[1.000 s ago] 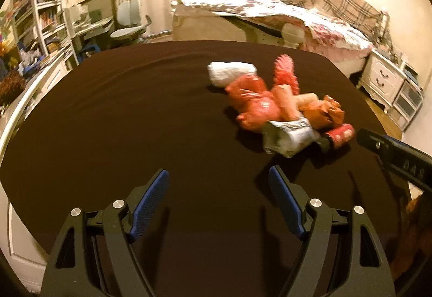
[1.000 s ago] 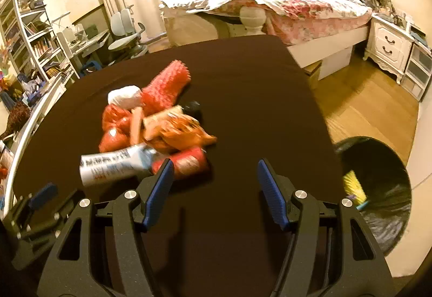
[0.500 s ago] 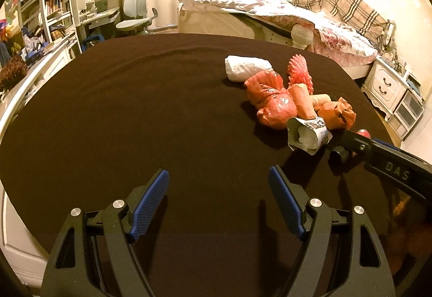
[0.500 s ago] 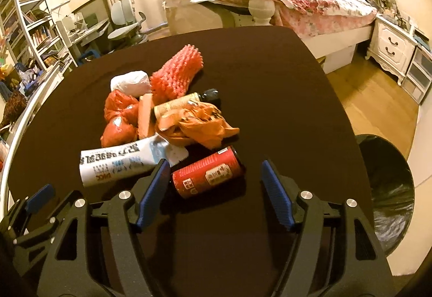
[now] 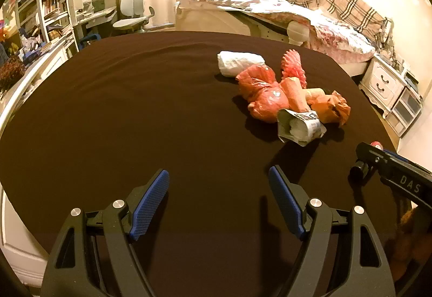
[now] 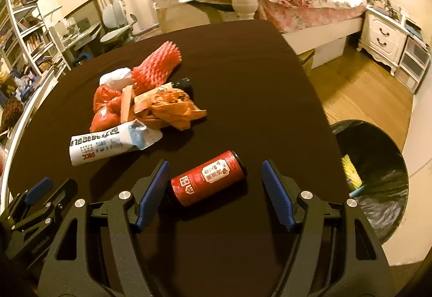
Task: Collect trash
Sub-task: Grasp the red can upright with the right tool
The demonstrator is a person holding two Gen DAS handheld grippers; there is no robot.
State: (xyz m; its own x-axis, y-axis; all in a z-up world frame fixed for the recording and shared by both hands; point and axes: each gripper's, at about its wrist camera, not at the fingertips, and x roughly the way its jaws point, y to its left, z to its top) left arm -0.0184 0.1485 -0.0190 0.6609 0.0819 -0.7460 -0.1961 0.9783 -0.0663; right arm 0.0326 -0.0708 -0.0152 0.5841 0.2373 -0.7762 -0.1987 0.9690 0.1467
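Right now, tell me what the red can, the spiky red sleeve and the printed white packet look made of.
Red can: probably metal with a glossy printed label; rigid cylinder, dark rim. Spiky red sleeve: likely soft foam netting, matte, with a bumpy mesh surface. Printed white packet: thin paper or plastic film, creased and flattened; which one is unclear.

On the table [image 6: 243, 59] lies one red can [image 6: 209, 178], apart from a heap of trash. The heap holds one white printed wrapper [image 6: 108, 144], one red foam net [image 6: 156, 67], one white wad [image 5: 239, 63], one crumpled orange bag [image 6: 172, 108], one red bag [image 5: 262, 94], one orange stick [image 6: 125, 104] and one small black bottle [image 6: 183, 83]. One black-lined bin [image 6: 378, 162] stands on the floor. Two grippers show, left [image 5: 218, 201] and right [image 6: 214, 190].
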